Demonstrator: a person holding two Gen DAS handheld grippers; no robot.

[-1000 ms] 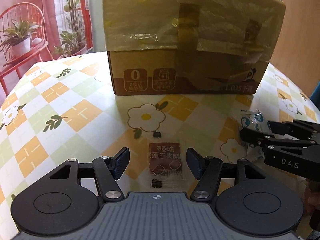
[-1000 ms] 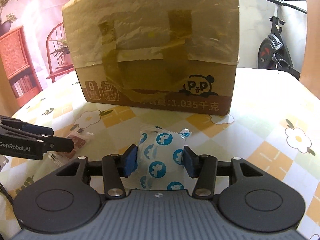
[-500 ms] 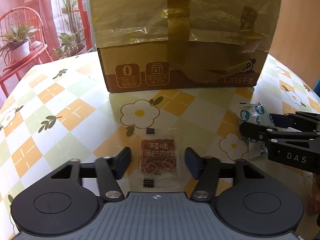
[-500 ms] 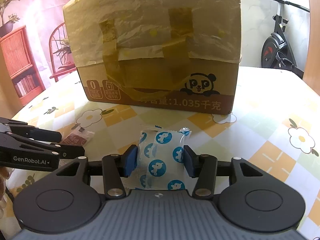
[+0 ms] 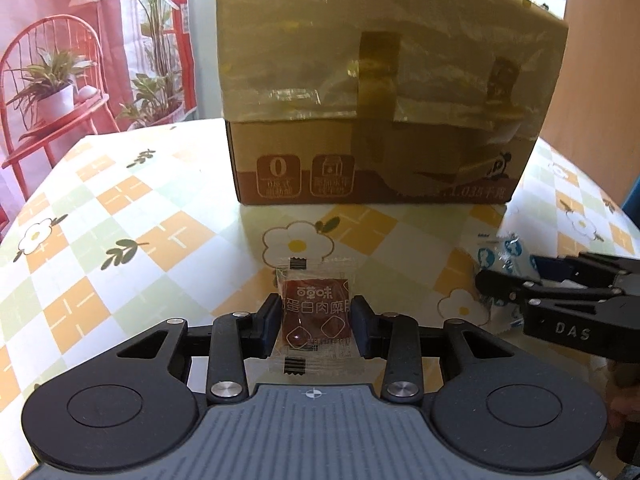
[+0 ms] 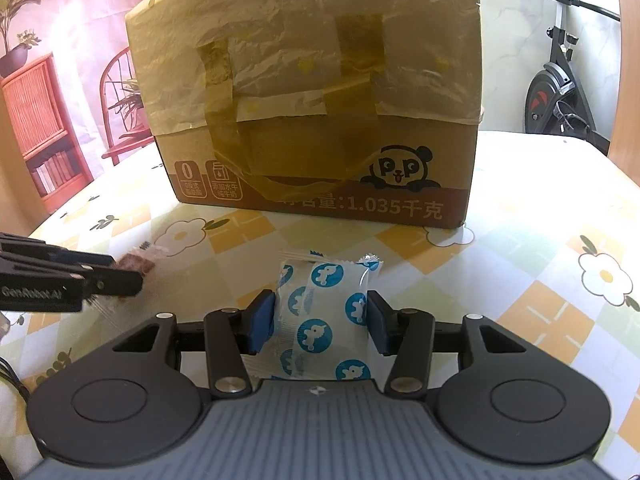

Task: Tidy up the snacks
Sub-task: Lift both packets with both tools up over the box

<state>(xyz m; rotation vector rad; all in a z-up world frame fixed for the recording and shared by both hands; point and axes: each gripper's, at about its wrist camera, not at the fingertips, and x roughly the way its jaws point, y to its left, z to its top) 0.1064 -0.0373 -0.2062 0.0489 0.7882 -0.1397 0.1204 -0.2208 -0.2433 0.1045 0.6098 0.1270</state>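
Left gripper (image 5: 316, 326) clamped the clear-wrapped brown snack packet (image 5: 316, 314), right gripper (image 6: 320, 322) the blue-dotted white snack pouch (image 6: 322, 316); neither yet stowed in the taped cardboard box (image 6: 316, 120).

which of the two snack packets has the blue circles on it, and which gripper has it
The white plastic snack packet printed with blue circles, clamped in the right gripper. The other, a clear packet holding a dark red square snack, sits in the left gripper.

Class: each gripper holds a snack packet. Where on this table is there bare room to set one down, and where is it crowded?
Bare tablecloth lies left of the cardboard box, and more lies right of the blue-and-white packet, toward the flower print. It is crowded between the brown packet and the blue one, where the left gripper and right gripper nearly meet.
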